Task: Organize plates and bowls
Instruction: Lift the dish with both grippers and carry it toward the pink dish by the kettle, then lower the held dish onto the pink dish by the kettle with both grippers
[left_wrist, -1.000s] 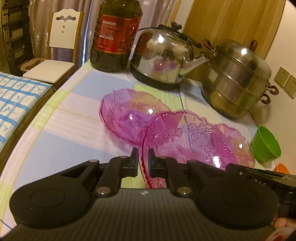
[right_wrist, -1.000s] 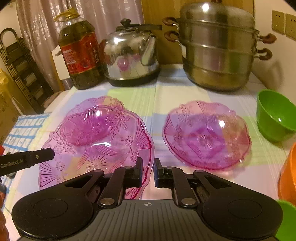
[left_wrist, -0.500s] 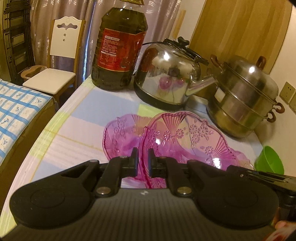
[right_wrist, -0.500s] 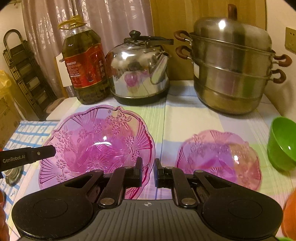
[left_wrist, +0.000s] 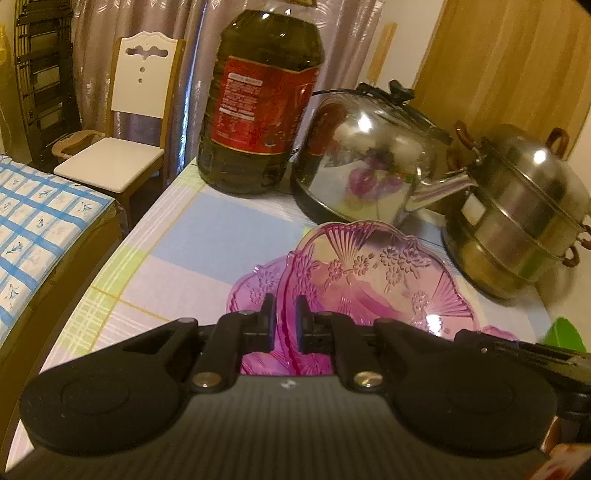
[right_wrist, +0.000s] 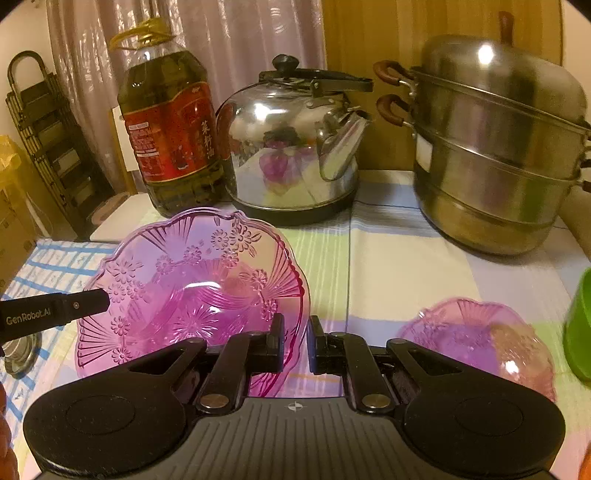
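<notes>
A pink glass plate (right_wrist: 192, 288) with a flower pattern hangs tilted above the table, held from both sides. My left gripper (left_wrist: 284, 325) is shut on its left rim and my right gripper (right_wrist: 295, 338) is shut on its right rim. In the right wrist view the left gripper's black finger (right_wrist: 55, 312) shows at the plate's left edge. A second pink plate (left_wrist: 255, 288) lies on the checked tablecloth (left_wrist: 207, 236), mostly covered by the held plate. A third pink plate (right_wrist: 480, 339) lies to the right. A green bowl (right_wrist: 580, 325) stands at the right edge.
Along the back stand an oil bottle (left_wrist: 258, 99), a steel kettle (right_wrist: 291, 155) and a stacked steel steamer pot (right_wrist: 495, 147). A white chair (left_wrist: 125, 122) and a blue-checked surface (left_wrist: 40, 221) lie beyond the table's left edge.
Both grippers have carried the held plate toward the bottle and kettle. It now covers most of the left plate, and the right plate has slid down and right in view.
</notes>
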